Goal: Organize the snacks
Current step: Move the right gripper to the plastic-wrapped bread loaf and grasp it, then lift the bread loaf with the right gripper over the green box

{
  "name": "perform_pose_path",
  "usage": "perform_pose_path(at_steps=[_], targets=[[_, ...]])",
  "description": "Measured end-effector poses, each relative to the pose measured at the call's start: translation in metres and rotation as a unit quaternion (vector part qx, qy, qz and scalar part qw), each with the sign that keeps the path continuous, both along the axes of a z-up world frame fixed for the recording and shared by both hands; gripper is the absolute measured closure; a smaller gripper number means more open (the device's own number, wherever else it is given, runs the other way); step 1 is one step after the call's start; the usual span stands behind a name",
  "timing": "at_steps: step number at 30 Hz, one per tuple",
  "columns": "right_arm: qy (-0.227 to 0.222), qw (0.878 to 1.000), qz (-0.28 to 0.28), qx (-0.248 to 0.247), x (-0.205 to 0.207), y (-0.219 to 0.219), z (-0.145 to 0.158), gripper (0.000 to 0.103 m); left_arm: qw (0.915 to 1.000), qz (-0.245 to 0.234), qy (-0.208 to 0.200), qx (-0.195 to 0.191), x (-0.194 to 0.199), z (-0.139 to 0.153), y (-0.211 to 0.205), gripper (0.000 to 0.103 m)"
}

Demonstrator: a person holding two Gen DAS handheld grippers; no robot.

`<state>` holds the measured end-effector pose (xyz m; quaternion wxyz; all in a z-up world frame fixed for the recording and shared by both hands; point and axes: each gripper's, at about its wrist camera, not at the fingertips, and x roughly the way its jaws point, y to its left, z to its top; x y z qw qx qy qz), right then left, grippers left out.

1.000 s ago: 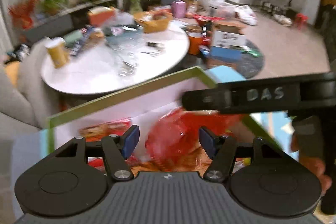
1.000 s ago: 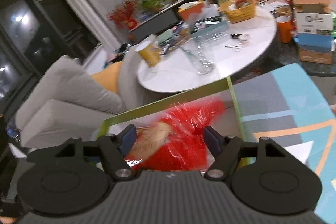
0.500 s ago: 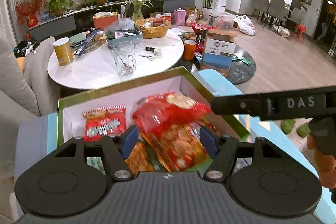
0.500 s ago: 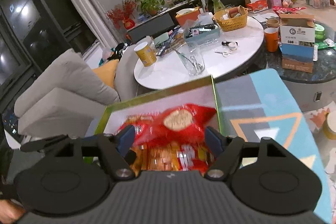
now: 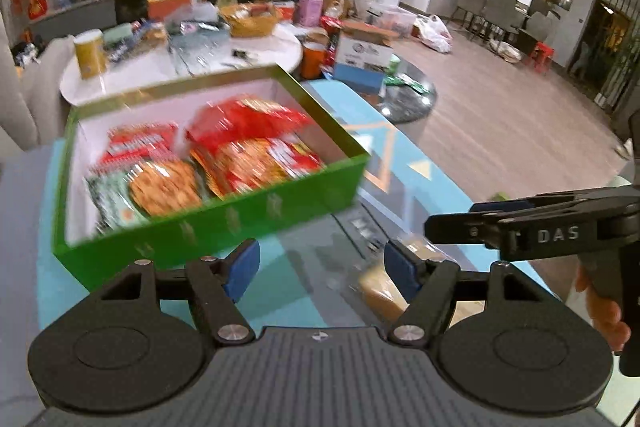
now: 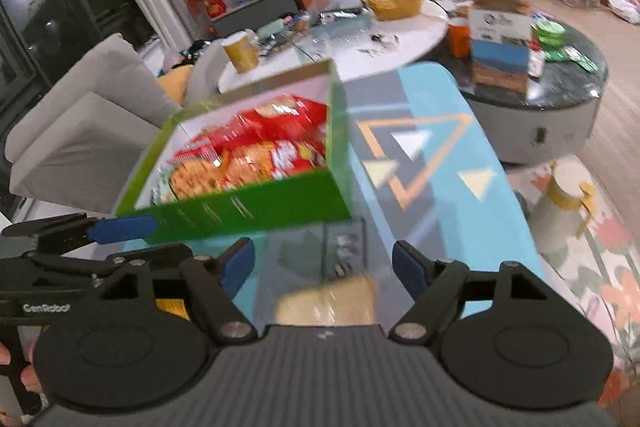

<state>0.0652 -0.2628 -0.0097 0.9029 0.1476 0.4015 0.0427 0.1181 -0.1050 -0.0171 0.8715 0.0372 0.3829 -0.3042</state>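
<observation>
A green box (image 5: pixel 224 215) (image 6: pixel 256 207) with a white inside holds several red and orange snack bags (image 5: pixel 248 139) (image 6: pixel 264 143). It stands on a blue patterned table (image 5: pixel 400 163) (image 6: pixel 420 131). A clear-wrapped tan snack (image 5: pixel 380 291) (image 6: pixel 332 301) lies on the table in front of the box. My left gripper (image 5: pixel 322 269) is open and empty, near this snack. My right gripper (image 6: pixel 324 263) is open and empty, just above the snack. The right gripper shows at the right in the left wrist view (image 5: pixel 472 223).
A white round table (image 5: pixel 192 63) with a yellow can, glass and basket stands behind. A grey sofa (image 6: pixel 80 123) is at left. A dark low table (image 6: pixel 560 87) with a cardboard box is at right. A white and yellow jug (image 6: pixel 568 203) stands on the floor rug.
Both grippers have pulled back from over the box toward the table's near side. The red bag now lies in the box. The wrapped tan snack has come into view.
</observation>
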Motion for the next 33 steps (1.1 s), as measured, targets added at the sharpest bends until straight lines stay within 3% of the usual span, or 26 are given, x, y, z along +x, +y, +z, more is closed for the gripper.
perform_pose_path(at_steps=[9, 25, 30, 33], targets=[[0.023, 1.0, -0.004, 0.011, -0.024, -0.005, -0.013, 0.045, 0.999, -0.012, 0.04, -0.014, -0.027, -0.019, -0.02, 0.037], [0.061, 0.997, 0.003, 0.05, -0.023, -0.008, -0.031, 0.051, 0.9956, -0.034, 0.085, -0.017, -0.034, -0.038, -0.041, 0.037], [0.064, 0.997, 0.003, 0.051, -0.021, -0.007, -0.033, 0.053, 0.9933, -0.048, 0.097, -0.041, -0.032, -0.042, -0.044, 0.045], [0.062, 0.997, 0.009, 0.049, -0.022, -0.004, -0.031, 0.054, 0.9938, -0.059, 0.084, -0.043, -0.036, -0.039, -0.047, 0.045]])
